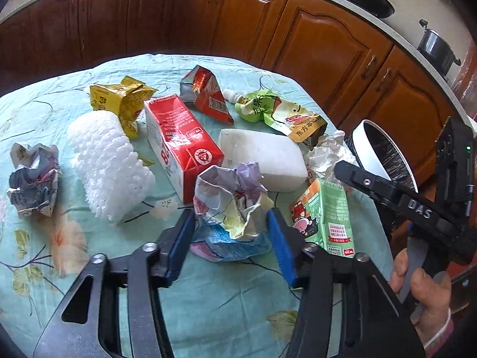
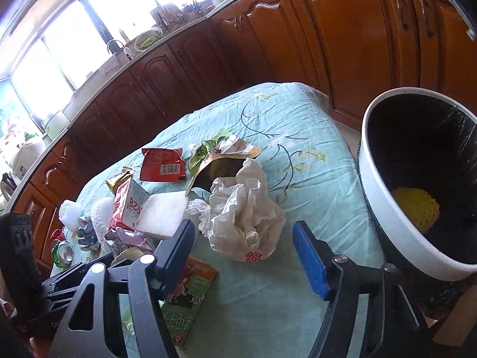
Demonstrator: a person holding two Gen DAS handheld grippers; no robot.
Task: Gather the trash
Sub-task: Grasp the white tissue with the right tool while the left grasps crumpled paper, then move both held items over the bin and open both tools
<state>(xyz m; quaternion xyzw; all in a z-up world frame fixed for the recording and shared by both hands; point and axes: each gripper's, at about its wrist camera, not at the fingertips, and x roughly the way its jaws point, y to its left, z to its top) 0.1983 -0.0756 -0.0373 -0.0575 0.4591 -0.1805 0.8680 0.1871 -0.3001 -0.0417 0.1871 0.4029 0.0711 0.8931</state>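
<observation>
The left tool (image 1: 231, 234) straddles a crumpled colourful paper wad (image 1: 231, 208) on the table (image 1: 208, 307), pads apparently touching, though I cannot tell whether they grip. The right tool (image 2: 244, 255) stands open just short of the crumpled white plastic bag (image 2: 241, 217); squeeze each bundle's middle firmly, then carry both to the white bin (image 2: 384, 205).

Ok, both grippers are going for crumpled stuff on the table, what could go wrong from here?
1. The left gripper straddles a crumpled paper wad beside the green carton; closing might nudge or catch the carton.
2. The right gripper frames the loose white plastic bag; thin plastic may slip out or drag the torn pouch behind it.
3. The two grippers work close together, so they could collide heading to the bin.
</observation>
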